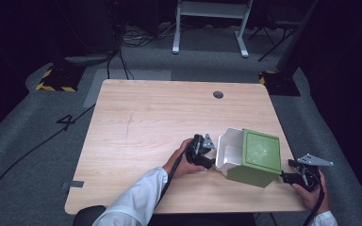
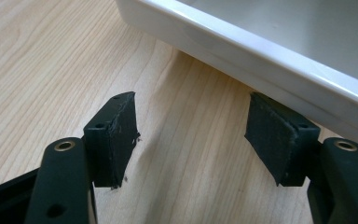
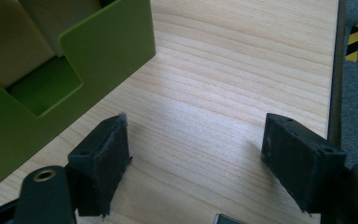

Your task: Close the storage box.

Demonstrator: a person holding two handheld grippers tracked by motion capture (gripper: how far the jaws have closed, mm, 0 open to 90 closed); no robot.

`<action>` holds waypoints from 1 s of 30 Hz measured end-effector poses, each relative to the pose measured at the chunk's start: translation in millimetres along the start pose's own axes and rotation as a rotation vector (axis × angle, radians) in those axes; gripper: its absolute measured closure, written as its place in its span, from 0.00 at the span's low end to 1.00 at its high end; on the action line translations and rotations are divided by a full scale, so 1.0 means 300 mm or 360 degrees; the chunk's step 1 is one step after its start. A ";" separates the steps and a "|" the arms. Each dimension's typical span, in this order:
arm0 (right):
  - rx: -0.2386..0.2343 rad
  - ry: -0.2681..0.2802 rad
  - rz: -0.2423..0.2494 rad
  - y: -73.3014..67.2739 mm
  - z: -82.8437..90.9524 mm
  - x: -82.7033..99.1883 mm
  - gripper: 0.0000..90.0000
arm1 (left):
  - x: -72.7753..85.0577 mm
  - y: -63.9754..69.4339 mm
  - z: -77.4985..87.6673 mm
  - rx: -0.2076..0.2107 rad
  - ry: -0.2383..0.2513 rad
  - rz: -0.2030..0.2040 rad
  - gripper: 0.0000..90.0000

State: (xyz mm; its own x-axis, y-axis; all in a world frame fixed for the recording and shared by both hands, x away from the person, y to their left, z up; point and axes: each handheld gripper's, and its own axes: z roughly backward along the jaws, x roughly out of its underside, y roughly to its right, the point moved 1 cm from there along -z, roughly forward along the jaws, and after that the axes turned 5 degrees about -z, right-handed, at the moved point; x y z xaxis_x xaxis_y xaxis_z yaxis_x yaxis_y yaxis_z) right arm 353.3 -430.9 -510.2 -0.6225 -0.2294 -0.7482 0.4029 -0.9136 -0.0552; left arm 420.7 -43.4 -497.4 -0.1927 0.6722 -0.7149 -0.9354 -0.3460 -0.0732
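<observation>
Both grippers are open and empty, the left gripper (image 1: 206, 151) just before the white drawer (image 1: 230, 149), the right gripper (image 1: 296, 173) beside the green box (image 1: 258, 157); next, I think, each must close in and grab.

On my table (image 1: 136, 122) the drawer box (image 1: 257, 162) sits near the front right. My left gripper (image 1: 206, 151) lies left of its tray (image 1: 230, 150), my right gripper (image 1: 293, 177) just right.

Table: I see a light wooden table (image 1: 136, 132) with a round grommet hole (image 1: 218, 94) near its far edge.
On it: I see a green box (image 1: 257, 157) with its white drawer (image 1: 229, 149) pulled out, front right.
</observation>
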 end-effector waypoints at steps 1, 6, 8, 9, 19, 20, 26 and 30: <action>0.0000 0.0000 0.0000 0.000 0.000 0.000 0.26 | -0.004 0.002 -0.002 -0.0004 -0.0004 -0.0005 0.38; 0.0000 0.0000 0.0000 0.000 0.000 0.000 0.26 | -0.022 0.010 -0.016 0.0001 -0.0007 -0.0020 0.38; 0.0000 0.0000 0.0000 0.000 0.000 0.000 0.26 | -0.040 0.022 -0.025 0.0012 -0.0008 -0.0052 0.38; 0.0000 0.0000 0.0000 0.000 0.000 0.000 0.26 | -0.040 0.022 -0.025 0.0012 -0.0008 -0.0052 0.38; -0.0001 0.0000 -0.0001 0.000 0.000 0.000 0.26 | -0.072 0.046 -0.069 0.0042 -0.0017 -0.0091 0.38; -0.0001 0.0000 -0.0001 0.000 0.000 0.000 0.26 | -0.075 0.048 -0.074 0.0041 -0.0016 -0.0097 0.38; 0.0000 0.0000 0.0000 0.000 0.000 0.000 0.26 | -0.080 0.054 -0.096 0.0056 -0.0021 -0.0104 0.38; 0.0000 0.0000 0.0000 0.000 0.000 0.000 0.26 | -0.079 0.044 -0.088 0.0057 -0.0019 -0.0094 0.36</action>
State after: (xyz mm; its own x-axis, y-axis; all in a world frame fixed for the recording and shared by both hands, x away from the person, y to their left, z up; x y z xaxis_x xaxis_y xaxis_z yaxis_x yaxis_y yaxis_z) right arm 353.3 -431.0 -510.2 -0.6225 -0.2294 -0.7482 0.4030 -0.9136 -0.0551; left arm 420.6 -81.2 -499.7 -0.1404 0.6984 -0.7018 -0.9552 -0.2820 -0.0896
